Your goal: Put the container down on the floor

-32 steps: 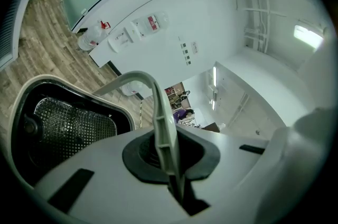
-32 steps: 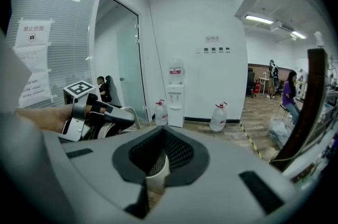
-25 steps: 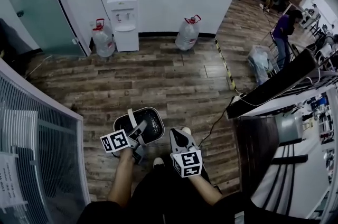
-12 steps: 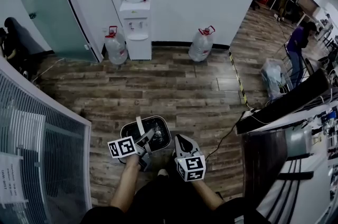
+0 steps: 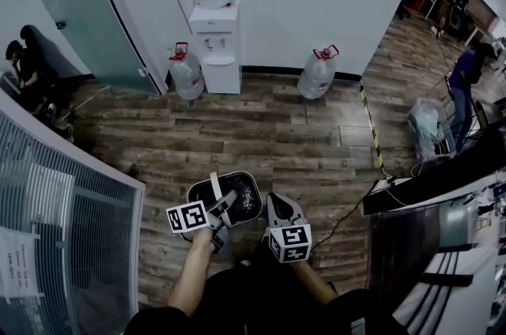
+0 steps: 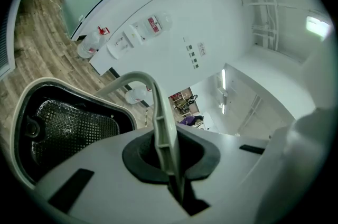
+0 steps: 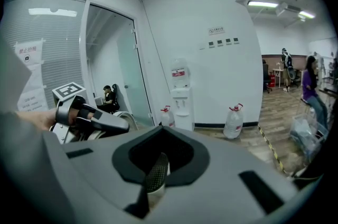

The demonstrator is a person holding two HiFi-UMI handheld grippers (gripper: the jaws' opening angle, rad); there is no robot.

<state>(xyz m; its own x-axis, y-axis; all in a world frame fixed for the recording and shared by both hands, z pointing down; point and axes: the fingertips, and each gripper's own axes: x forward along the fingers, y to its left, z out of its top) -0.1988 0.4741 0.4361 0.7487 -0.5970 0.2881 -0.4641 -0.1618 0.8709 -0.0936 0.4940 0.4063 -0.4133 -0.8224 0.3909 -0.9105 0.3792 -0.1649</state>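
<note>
container (image 5: 239, 197) not down yet: hangs by its handle (image 5: 214, 188), which is clamped in the left tool (image 5: 220, 208), over the wood floor (image 5: 269, 136) by the person's legs. right tool (image 5: 277, 208) closed, empty, just beside it. left to do: lower & release. vs earlier frame: water dispenser (image 5: 220, 49) looks nearer, grip same
</note>
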